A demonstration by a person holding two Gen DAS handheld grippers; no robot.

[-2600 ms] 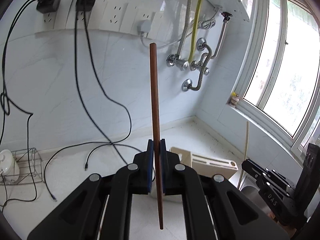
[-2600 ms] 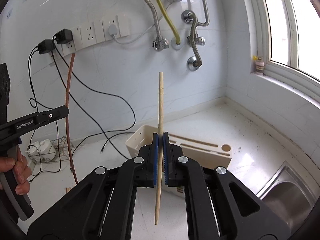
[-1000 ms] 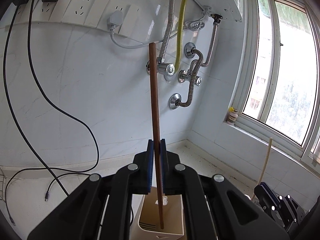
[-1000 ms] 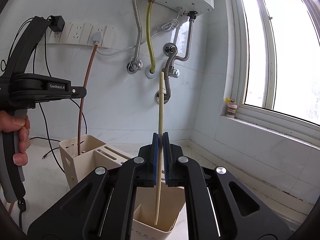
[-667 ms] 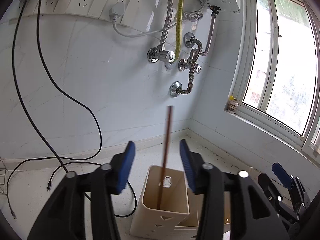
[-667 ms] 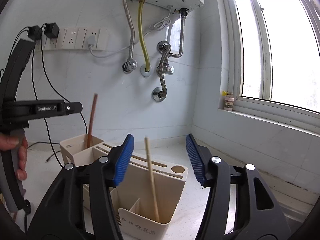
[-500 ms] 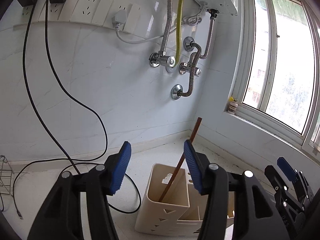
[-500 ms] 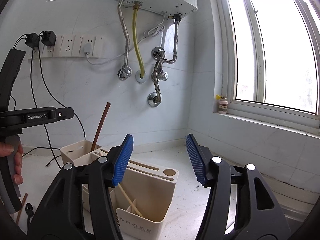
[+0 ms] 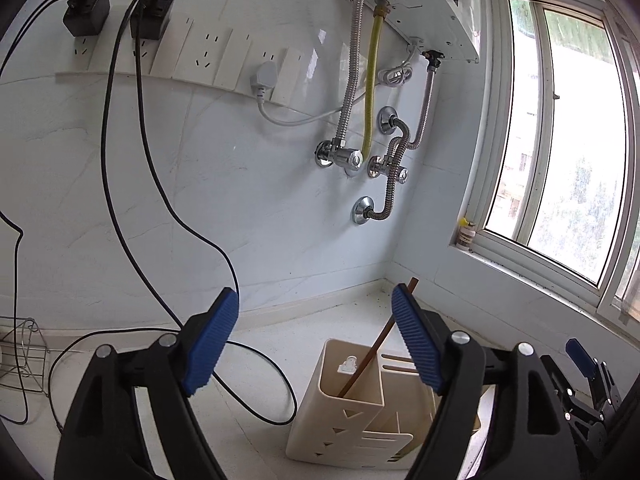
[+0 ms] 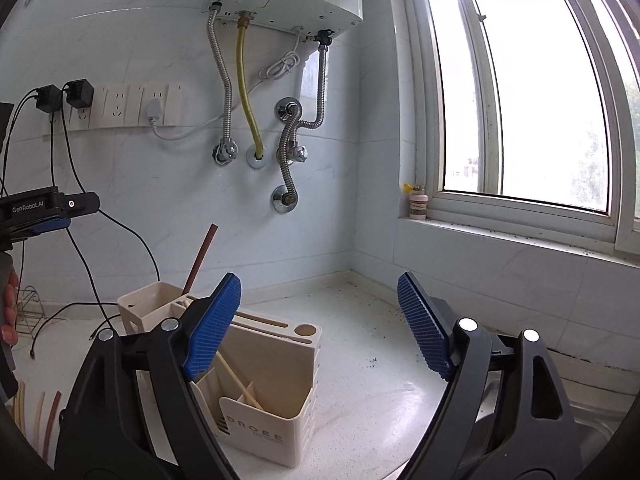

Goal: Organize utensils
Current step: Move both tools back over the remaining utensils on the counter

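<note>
Chopsticks [image 9: 362, 364] in holder [image 9: 344, 412], below hand-held grippers [image 9: 314, 344]

Both views ride on hand-held grippers and look forward, tilted slightly down, toward a white marble-tiled wall corner. The left wrist view sits close above the cream plastic utensil holder [image 9: 344, 412], which lies at 6 o'clock, with the window at 3 o'clock. The right wrist view looks from further right, the same holder [image 10: 280, 364] at 7 o'clock. Both share the holder, the yellow corrugated hose [image 9: 371, 92] [image 10: 249, 92] at 12 o'clock, the row of white wall sockets [image 9: 208, 56] [image 10: 128, 110] and the window.
</note>
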